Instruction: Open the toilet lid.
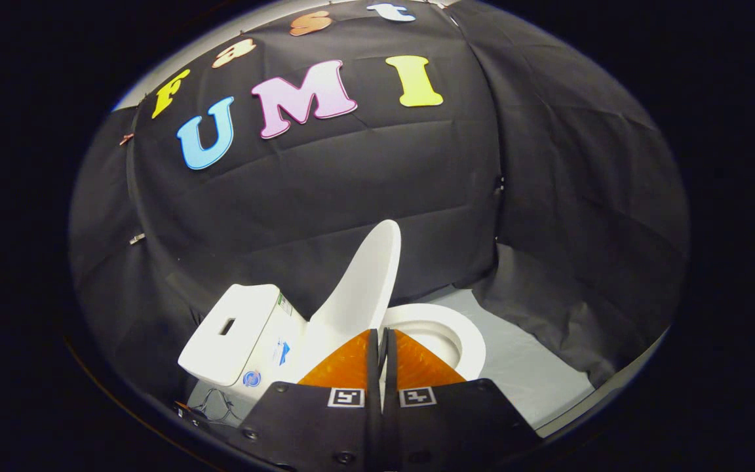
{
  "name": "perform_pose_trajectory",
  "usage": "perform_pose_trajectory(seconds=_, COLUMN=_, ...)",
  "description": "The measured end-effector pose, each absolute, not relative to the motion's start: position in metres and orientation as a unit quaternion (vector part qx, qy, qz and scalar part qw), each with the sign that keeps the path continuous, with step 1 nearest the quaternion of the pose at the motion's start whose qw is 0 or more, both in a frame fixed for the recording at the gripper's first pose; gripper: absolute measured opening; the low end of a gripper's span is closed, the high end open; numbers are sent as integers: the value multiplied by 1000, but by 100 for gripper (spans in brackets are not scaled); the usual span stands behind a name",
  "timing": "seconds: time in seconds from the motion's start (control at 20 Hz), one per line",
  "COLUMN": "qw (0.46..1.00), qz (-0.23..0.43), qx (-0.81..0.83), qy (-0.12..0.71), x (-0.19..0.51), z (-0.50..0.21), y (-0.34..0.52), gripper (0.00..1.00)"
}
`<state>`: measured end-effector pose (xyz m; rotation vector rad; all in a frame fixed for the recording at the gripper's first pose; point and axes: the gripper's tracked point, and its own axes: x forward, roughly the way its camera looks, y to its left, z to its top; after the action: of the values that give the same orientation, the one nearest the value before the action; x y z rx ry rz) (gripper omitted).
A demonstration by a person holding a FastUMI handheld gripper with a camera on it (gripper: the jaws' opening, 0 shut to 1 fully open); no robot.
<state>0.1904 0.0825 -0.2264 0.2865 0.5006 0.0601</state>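
Looking along the gripper (382, 341), its two orange fingers (345, 364) were pressed together with only a thin dark seam between them; the jaws were closed and gripped nothing. Square black-and-white markers (346, 397) sat on the black finger mounts nearest the camera. Just beyond the fingertips stood a small white toilet (266, 347). Its lid (364, 282) was raised, tilted up and leaning back toward the far black cloth wall (417, 183), apart from the fingertips. To the right of the lid the round white seat (469, 341) and open bowl lay exposed, partly hidden behind the right finger. The tank (233, 331) sat to the left of the lid, with a dark rectangular slot in its top. The toilet rested on a pale grey floor sheet (528, 373) reaching right toward the draped cloth.
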Motion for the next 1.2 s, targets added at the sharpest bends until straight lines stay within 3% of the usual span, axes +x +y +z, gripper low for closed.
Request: perform_pose_trajectory(seconds=1.2, qw=985, qz=96, qx=-16, qy=140, x=159, z=-127, y=278, gripper=5)
